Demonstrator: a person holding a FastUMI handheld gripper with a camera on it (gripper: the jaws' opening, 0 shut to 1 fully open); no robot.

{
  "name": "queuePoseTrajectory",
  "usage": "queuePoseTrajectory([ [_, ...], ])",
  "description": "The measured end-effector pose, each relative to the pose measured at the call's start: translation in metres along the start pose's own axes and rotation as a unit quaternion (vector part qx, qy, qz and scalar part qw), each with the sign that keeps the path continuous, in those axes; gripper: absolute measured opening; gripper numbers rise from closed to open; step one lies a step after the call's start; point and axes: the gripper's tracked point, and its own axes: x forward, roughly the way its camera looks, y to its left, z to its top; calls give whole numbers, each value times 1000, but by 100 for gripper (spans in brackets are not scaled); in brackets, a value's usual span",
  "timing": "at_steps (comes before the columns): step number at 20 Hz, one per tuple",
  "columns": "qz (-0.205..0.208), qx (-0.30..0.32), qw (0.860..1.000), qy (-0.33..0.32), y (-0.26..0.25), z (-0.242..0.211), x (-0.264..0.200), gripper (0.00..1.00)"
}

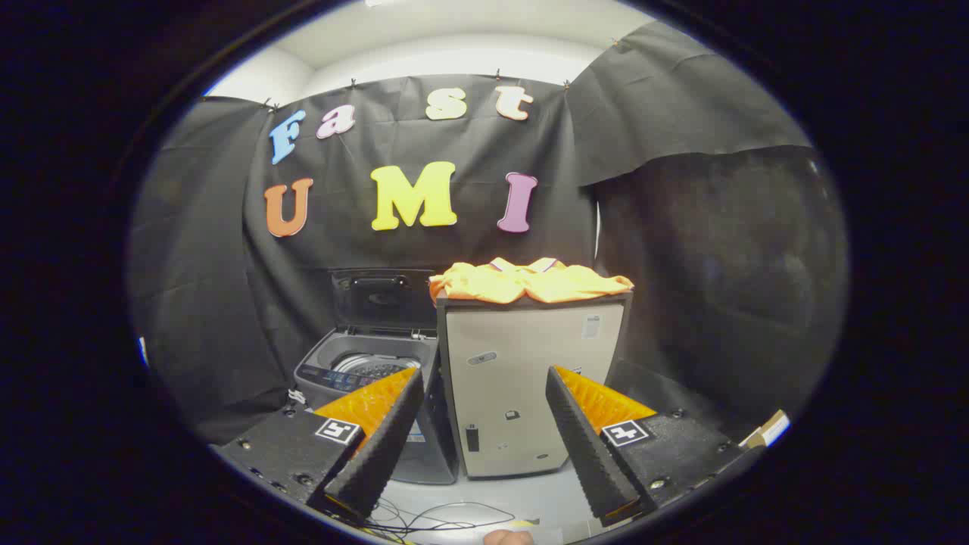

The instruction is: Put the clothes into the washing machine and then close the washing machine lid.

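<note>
1. The tool (484,424) is held wide open, with nothing between its fingers and nothing gripped.
2. The clothes (530,280), an orange bundle, are laid on top of a beige cabinet (522,378), far beyond the fingers.
3. The washing machine (371,371) is placed on the floor, just left of the cabinet, and its lid (382,299) is raised upright at the back.
4. The drum (375,367) is seen open, and thin cables (431,518) are lying on the near floor.
</note>
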Motion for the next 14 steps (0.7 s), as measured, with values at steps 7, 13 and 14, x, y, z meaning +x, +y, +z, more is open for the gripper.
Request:
queuePoseTrajectory([
  [7,0,-4,1000,-19,7,11,-6,100],
  [13,6,-14,999,-29,15,14,-8,100],
  [14,6,-16,999,-30,16,16,-8,100],
])
